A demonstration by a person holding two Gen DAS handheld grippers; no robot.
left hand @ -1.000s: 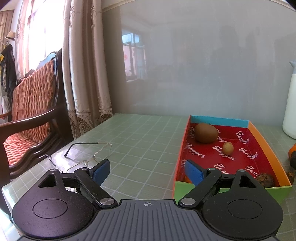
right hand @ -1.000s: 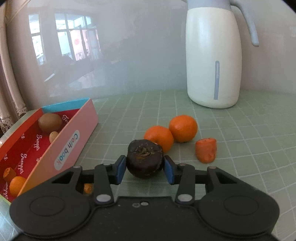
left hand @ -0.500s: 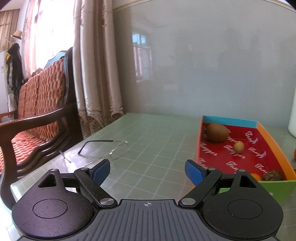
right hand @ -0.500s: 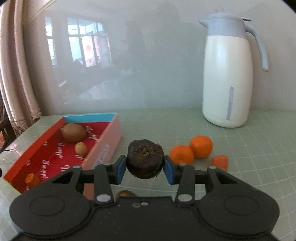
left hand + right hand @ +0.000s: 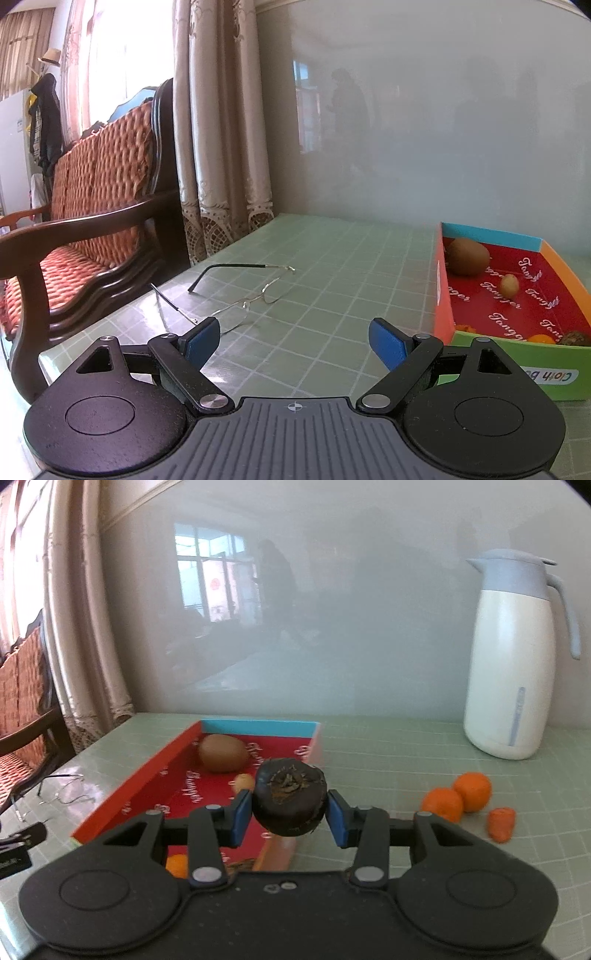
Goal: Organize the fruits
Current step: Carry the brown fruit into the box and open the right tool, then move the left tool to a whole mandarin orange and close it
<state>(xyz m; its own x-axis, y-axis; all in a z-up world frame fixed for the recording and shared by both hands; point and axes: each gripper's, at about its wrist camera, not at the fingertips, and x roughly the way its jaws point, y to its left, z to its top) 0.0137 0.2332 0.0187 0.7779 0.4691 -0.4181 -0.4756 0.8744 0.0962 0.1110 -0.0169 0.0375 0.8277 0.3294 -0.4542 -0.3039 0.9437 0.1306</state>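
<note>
While right claw clamps dark fruit, left claw gapes beside "Tangger" box.

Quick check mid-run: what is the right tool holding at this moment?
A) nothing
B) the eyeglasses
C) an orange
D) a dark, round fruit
D: the right tool has its blue pads pressed on either side of a dark round fruit, held in front of the red-lined box.
</note>
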